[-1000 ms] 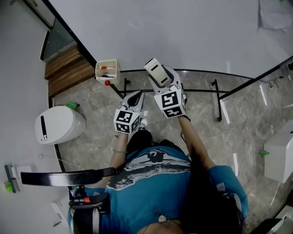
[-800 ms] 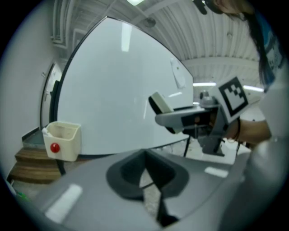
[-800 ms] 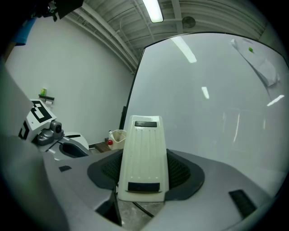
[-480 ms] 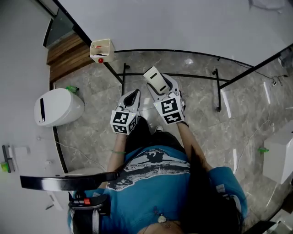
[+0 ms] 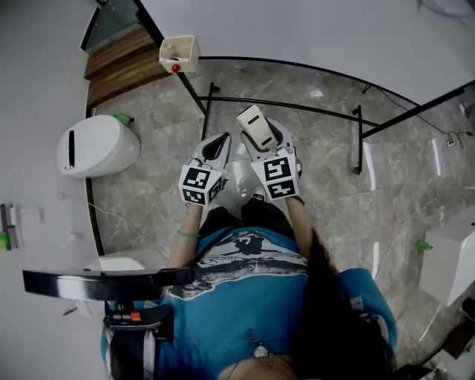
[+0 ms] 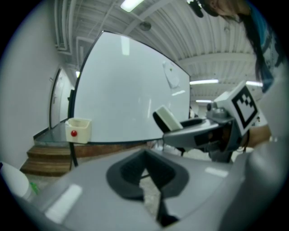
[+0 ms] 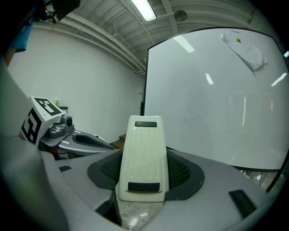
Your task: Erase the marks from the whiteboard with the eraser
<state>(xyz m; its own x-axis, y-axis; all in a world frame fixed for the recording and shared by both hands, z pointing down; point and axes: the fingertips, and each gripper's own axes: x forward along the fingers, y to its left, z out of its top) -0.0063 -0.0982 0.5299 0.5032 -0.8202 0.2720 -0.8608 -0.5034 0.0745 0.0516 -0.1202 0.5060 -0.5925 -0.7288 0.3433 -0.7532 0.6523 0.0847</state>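
right gripper (image 7: 143, 182) is clamped on the near end of the cream whiteboard eraser (image 7: 143, 153), which juts forward, well short of the whiteboard (image 7: 216, 103). left gripper (image 6: 146, 176) sits just left of it, jaws together, nothing between them. no marks can be made out on the board from here. risk: held by one end only, the eraser may pivot or slip free under wiping pressure.

Grey marbled floor (image 5: 326, 185); wooden steps (image 5: 122, 67) at left; white walls (image 7: 90, 76); ceiling strip light (image 7: 143, 9)
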